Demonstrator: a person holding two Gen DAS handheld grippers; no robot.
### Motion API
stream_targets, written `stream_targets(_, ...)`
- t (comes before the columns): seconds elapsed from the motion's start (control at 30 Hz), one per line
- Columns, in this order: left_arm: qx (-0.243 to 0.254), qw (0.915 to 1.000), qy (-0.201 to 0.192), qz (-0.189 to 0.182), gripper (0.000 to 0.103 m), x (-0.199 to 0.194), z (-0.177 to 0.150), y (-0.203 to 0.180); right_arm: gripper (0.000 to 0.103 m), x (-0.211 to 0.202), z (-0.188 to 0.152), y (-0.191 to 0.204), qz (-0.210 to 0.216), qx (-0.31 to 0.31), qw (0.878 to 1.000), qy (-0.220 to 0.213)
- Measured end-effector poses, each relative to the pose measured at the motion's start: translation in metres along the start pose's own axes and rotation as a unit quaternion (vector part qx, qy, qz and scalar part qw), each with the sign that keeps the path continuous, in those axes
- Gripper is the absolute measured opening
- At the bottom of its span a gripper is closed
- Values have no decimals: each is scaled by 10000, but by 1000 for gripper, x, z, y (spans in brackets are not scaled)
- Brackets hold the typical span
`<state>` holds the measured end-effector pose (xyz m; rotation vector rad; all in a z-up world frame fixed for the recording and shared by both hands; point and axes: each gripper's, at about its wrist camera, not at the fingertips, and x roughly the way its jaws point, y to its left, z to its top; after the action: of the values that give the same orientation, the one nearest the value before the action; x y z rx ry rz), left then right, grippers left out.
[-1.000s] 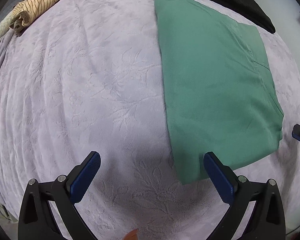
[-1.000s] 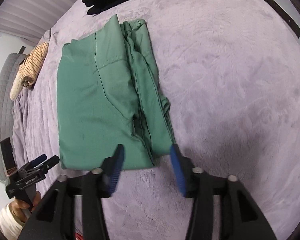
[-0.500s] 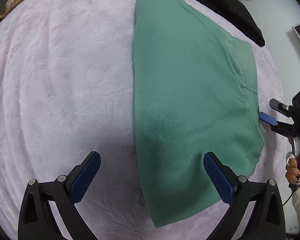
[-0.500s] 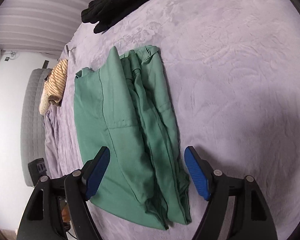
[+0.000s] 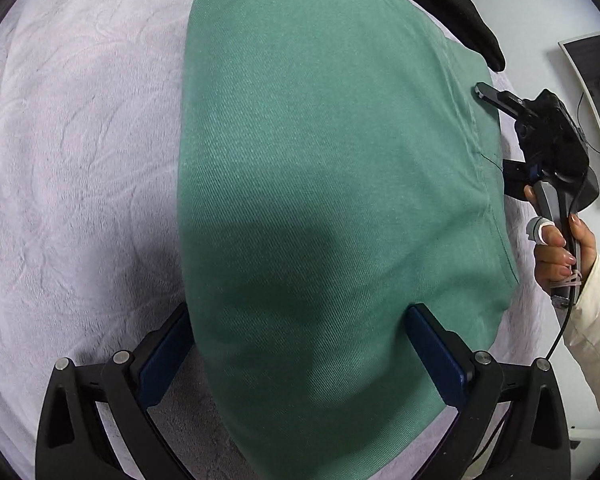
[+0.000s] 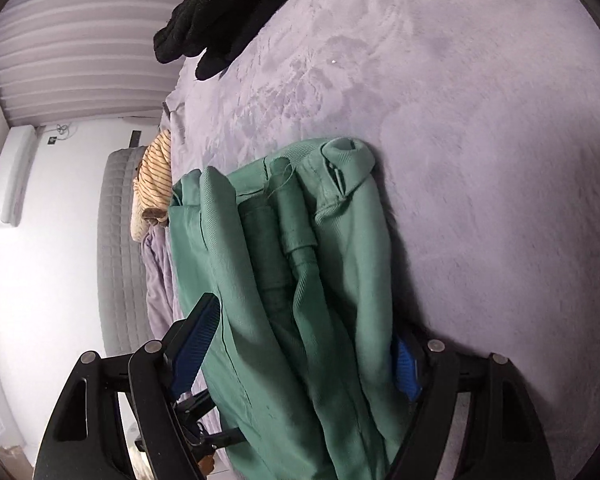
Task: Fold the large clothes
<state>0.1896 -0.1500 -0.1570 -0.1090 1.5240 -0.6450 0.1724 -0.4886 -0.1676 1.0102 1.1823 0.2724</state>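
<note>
A folded green garment (image 5: pixel 332 184) lies on the lilac bedspread (image 5: pixel 80 152). My left gripper (image 5: pixel 300 356) is open, its blue pads either side of the garment's near end. In the right wrist view the garment (image 6: pixel 300 280) shows its layered folded edges, and my right gripper (image 6: pixel 304 352) is open around its near end, the right pad partly hidden by cloth. The right gripper also shows in the left wrist view (image 5: pixel 500 136), held by a hand at the garment's right edge.
A black garment (image 6: pixel 228 4) lies at the far end of the bed, also in the left wrist view (image 5: pixel 460 12). A striped beige garment (image 6: pixel 156 176) sits near the grey headboard (image 6: pixel 120 248). White wall and blinds are beyond.
Both grippers have moved forward onto the green garment, so that its ends now lie between the open jaws. The right gripper has tilted onto its side along the garment's edge.
</note>
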Motion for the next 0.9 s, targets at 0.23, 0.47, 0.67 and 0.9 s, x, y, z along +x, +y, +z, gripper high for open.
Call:
stream_targets(0.23, 115, 9985, -372, -383, 34, -44, -13, -3, 21, 0, -4, 15, 99, 167, 9996, -204)
stream_targets(0.47, 368, 9945, -658, -729, 31, -99, -37, -11, 21, -24, -31, 61, 756, 50, 9963, -397)
stream_targets(0.67, 651, 9918, -681, -862, 31, -141, -90, 1, 21, -38, -80, 95, 949, 87, 9942, -503)
stream_targets(0.9, 514, 9974, -485, -138, 31, -136, -124, 36, 20, -26, -139, 90, 222, 305, 9973, -635)
